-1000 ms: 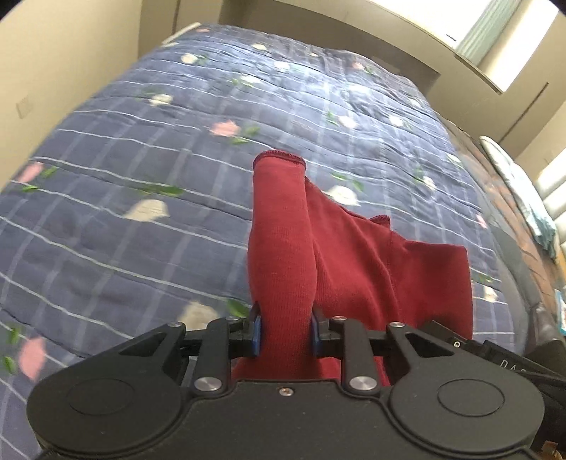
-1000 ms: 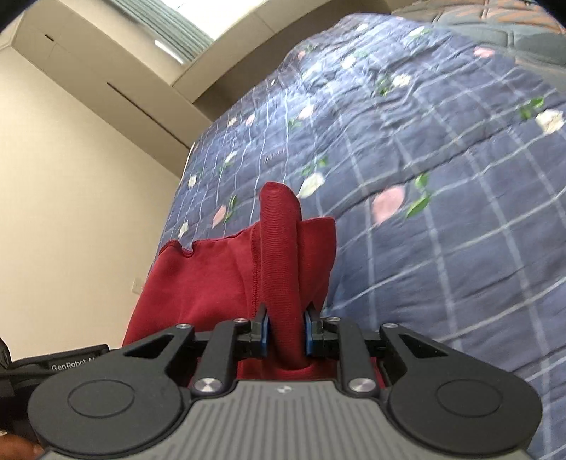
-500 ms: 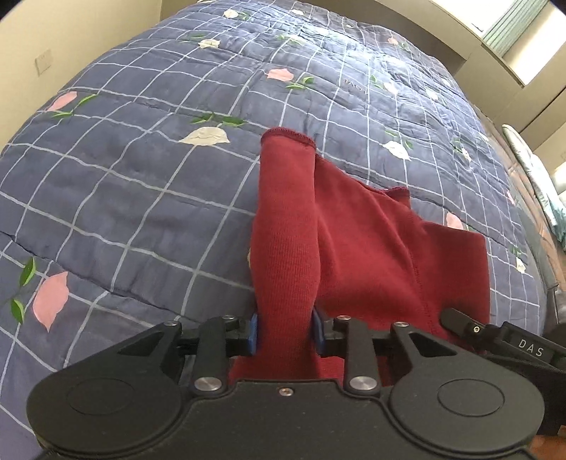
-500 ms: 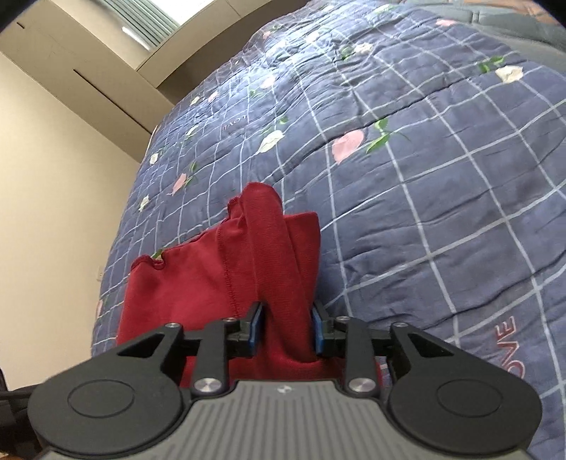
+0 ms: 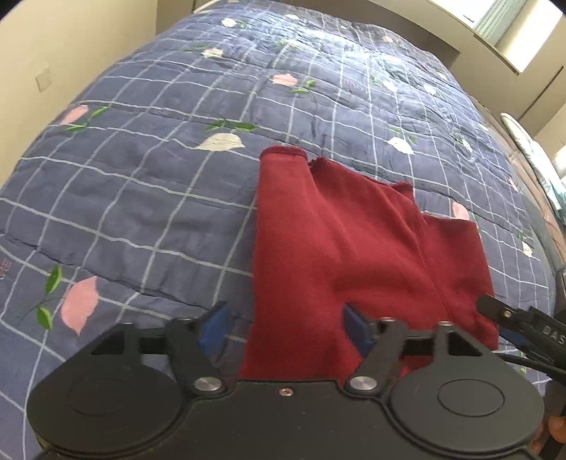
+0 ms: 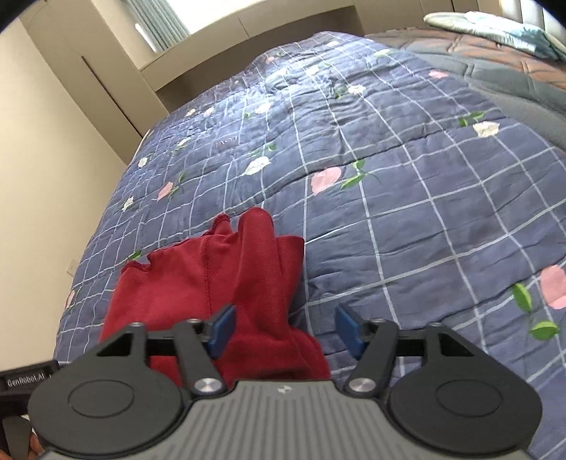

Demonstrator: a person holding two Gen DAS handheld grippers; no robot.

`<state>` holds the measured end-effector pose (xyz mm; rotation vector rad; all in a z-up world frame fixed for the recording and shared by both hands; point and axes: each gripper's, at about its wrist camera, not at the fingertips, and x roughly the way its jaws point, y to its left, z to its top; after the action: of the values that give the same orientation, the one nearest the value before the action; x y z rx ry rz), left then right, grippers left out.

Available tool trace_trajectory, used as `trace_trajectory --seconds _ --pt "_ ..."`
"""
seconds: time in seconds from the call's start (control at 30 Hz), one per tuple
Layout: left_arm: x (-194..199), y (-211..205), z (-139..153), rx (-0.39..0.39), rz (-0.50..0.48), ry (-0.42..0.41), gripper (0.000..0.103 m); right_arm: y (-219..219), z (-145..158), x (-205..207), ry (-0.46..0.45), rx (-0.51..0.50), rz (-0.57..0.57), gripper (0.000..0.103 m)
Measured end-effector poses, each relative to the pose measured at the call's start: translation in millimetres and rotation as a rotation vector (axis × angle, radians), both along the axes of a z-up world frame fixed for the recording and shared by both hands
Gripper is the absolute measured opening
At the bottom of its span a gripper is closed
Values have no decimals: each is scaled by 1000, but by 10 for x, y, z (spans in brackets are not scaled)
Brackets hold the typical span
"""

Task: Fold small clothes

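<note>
A small dark red knit garment [image 5: 353, 247] lies on the blue checked quilt [image 5: 159, 177], its near edge under both grippers. My left gripper [image 5: 286, 329] is open, its blue pads apart over the garment's near left corner. In the right wrist view the garment [image 6: 219, 283] lies bunched, and my right gripper [image 6: 283, 329] is open over its near right corner. The right gripper's finger [image 5: 502, 315] shows at the right edge of the left wrist view.
The quilt [image 6: 406, 177] with flower prints covers the whole bed. A beige wall [image 5: 53, 53] runs along the left side. A brown quilted cover and a light folded cloth [image 6: 495, 24] lie at the far right.
Both grippers have opened and let go of the red garment, which now lies flat on the quilt. Both had lowered it toward the bed beforehand.
</note>
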<state>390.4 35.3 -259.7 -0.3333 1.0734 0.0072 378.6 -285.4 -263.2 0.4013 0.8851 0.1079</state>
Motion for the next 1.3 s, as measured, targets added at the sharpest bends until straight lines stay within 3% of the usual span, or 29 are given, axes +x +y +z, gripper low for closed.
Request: trace_trajectory --seconds 0.2,0.3,0.5,0.87,1.1,1.3 --pt "-129 -8 126 31 63 -32 99 48 205 -186 -92 -37 73 96" --pt "-259 -49 244 55 87 -66 102 57 379 -344 -149 -55 114 102" --pt "-688 -231 603 86 149 -122 102 -63 884 -799 -235 -81 195 103" --pt "-1940 -594 1609 123 217 -220 102 -351 1897 -1851 -358 -79 258 103" --pt "-2633 -769 2131 193 217 -290 102 -488 2213 -2371 -365 -53 268 103" --pt "-3119 -806 2408 248 168 -281 102 -560 2289 -2751 -311 -61 279 103"
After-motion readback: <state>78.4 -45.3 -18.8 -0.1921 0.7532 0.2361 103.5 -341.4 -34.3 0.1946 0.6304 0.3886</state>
